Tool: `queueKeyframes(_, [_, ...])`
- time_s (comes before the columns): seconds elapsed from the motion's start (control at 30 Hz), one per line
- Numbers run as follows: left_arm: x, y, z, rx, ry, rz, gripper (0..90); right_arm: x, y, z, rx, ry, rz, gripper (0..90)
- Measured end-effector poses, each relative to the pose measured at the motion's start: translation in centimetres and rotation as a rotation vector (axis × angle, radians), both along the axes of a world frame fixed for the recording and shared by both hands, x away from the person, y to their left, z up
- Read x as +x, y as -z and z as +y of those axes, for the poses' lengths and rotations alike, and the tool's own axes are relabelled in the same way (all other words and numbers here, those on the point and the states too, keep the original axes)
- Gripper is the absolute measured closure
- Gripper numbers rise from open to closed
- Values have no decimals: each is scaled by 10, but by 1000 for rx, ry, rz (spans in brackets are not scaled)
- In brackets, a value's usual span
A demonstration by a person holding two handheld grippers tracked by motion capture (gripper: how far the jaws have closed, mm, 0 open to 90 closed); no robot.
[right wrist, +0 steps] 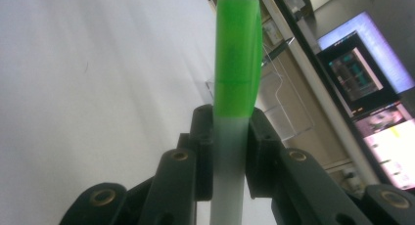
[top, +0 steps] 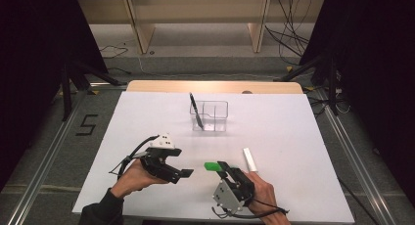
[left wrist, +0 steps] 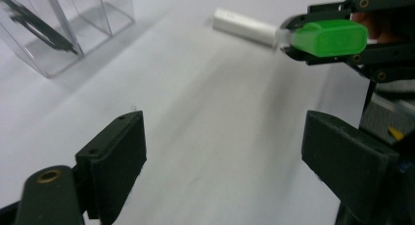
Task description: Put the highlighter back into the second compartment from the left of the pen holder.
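We clamp our right tool (top: 222,166) on the green-capped marker (top: 212,166) near the surface's (top: 293,137) front edge, while our left tool (top: 182,162) stands wide and empty, freeing the marker for the clear organizer (top: 210,116).

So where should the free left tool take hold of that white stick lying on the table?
Grip the white stick across its middle, coming straight down from above with the open left tool. It lies flat on the table, long and narrow, so the jaws should close across its narrow width, not along its length.
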State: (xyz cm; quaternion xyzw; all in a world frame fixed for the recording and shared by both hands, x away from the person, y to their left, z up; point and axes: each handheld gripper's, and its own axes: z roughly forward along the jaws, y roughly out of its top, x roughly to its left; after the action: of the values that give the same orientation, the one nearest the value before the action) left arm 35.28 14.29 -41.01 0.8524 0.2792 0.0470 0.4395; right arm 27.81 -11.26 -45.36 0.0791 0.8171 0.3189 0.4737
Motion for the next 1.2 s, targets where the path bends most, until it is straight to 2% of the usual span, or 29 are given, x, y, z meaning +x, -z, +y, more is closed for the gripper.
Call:
queueKeyframes(0.07, [-2, 4, 4, -30, -24, -38, 160, 4, -5, -5, 61, 1, 46, 774])
queueKeyframes(0.17, [-5, 12, 10, -61, -66, -34, 159, 11, -12, -11, 185, 2, 129, 774])
queueKeyframes(0.3, [-14, 22, 19, -91, -102, -60, 158, 24, -18, -17, 316, -4, 254, 773])
queueKeyframes(0.33, [-15, 25, 21, -109, -119, -62, 158, 27, -20, -18, 357, -7, 291, 773])
queueKeyframes(0.4, [-15, 29, 26, -144, -150, -66, 158, 33, -24, -20, 429, -6, 353, 773])
queueKeyframes(0.47, [-15, 32, 28, -155, -164, -73, 158, 40, -27, -22, 492, -6, 401, 773])
queueKeyframes(0.57, [-14, 34, 31, -161, -164, -75, 158, 49, -29, -24, 545, -6, 447, 773])
queueKeyframes(0.73, [-17, 38, 33, -146, -166, -97, 158, 62, -29, -25, 625, -11, 514, 772])
queueKeyframes(0.87, [-18, 42, 35, -131, -166, -86, 157, 73, -29, -28, 696, -7, 567, 772])
queueKeyframes(1.0, [-20, 46, 37, -127, -169, -81, 156, 84, -31, -30, 752, -5, 609, 772])
queueKeyframes(1.1, [-21, 47, 40, -135, -190, -93, 154, 92, -34, -30, 794, -1, 633, 772])
queueKeyframes(1.2, [-22, 48, 44, -142, -212, -97, 153, 101, -37, -29, 803, 14, 638, 772])
